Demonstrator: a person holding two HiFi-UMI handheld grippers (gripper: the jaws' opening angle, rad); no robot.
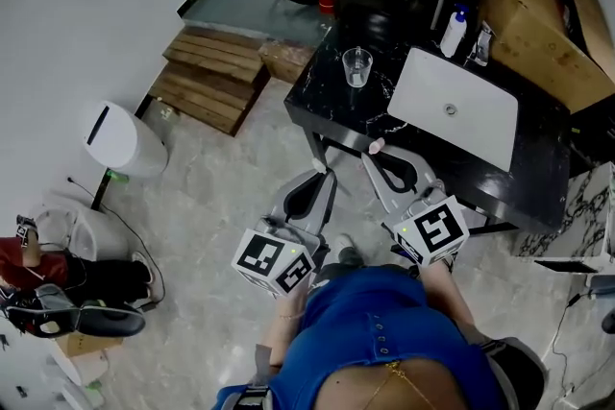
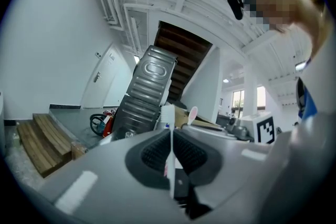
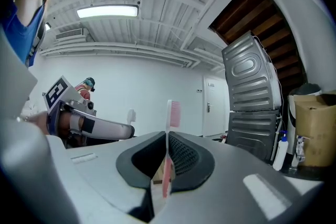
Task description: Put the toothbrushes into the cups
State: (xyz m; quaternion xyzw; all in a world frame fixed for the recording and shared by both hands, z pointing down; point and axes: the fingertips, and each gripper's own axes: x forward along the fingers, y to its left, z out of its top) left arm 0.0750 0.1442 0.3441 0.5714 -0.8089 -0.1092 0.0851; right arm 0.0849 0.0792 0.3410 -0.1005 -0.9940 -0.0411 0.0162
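1. A person in a blue top holds a tool in each hand just short of a black desk (image 1: 327, 101). On it, a clear cup (image 1: 356, 67) stands beside a white basin (image 1: 452, 106). Only the head view shows this layout, and the cup is apart from both brushes.
2. The left gripper view shows the left tool (image 2: 171, 132) pressed together on a white toothbrush (image 2: 167, 114). The bristled head stands upright above the jaws.
3. The right gripper view shows the right tool (image 3: 167, 136) pinching a pink toothbrush (image 3: 174, 113). Its handle runs down between the pads and its head points up.
4. Each gripper view catches the other tool off to one side. The head view alone takes in the wooden pallet (image 1: 211, 77) and the white bin (image 1: 120, 139) on the floor.
5. The marker cubes (image 1: 442, 230) carry black-and-white square patterns. The label on the bottle (image 1: 454, 32) at the desk's far edge is too small to read.
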